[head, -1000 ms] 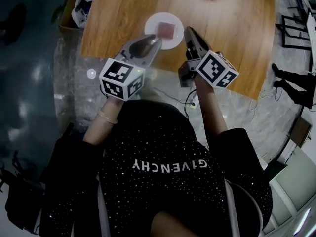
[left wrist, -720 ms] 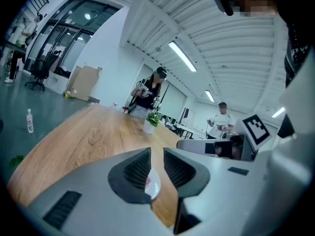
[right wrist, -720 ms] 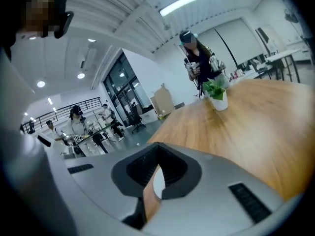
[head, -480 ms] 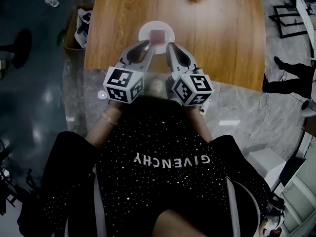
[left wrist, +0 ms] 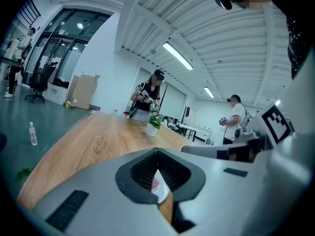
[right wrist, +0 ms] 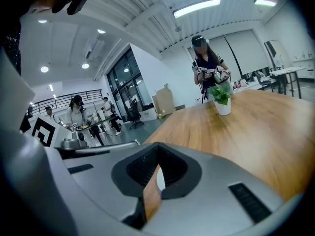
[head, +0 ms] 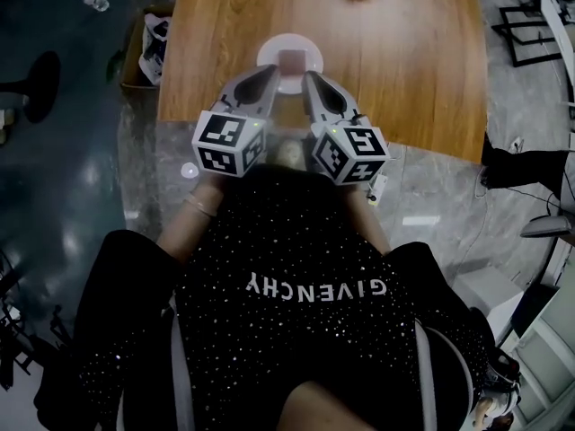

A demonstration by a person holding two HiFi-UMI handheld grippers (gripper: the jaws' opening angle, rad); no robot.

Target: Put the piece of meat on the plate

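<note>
A pinkish piece of meat (head: 290,59) lies on a small white plate (head: 275,54) near the front edge of the wooden table (head: 404,61). My left gripper (head: 268,77) and right gripper (head: 309,81) are side by side just in front of the plate, tips aimed at it, both shut and empty. In the left gripper view the jaws meet at the tip (left wrist: 157,153); the plate (left wrist: 162,193) and a sliver of meat (left wrist: 154,183) show through the gap. In the right gripper view the shut jaws (right wrist: 157,147) frame a strip of the plate (right wrist: 160,179).
A potted plant (left wrist: 153,126) (right wrist: 221,102) stands farther back on the table. A box of items (head: 148,43) and a water bottle (head: 92,1) are on the floor at the left. Several people stand in the room behind.
My right gripper swung left from beside the plate and rolled, ending close against the left gripper. The left gripper barely shifted. The meat stays on the plate.
</note>
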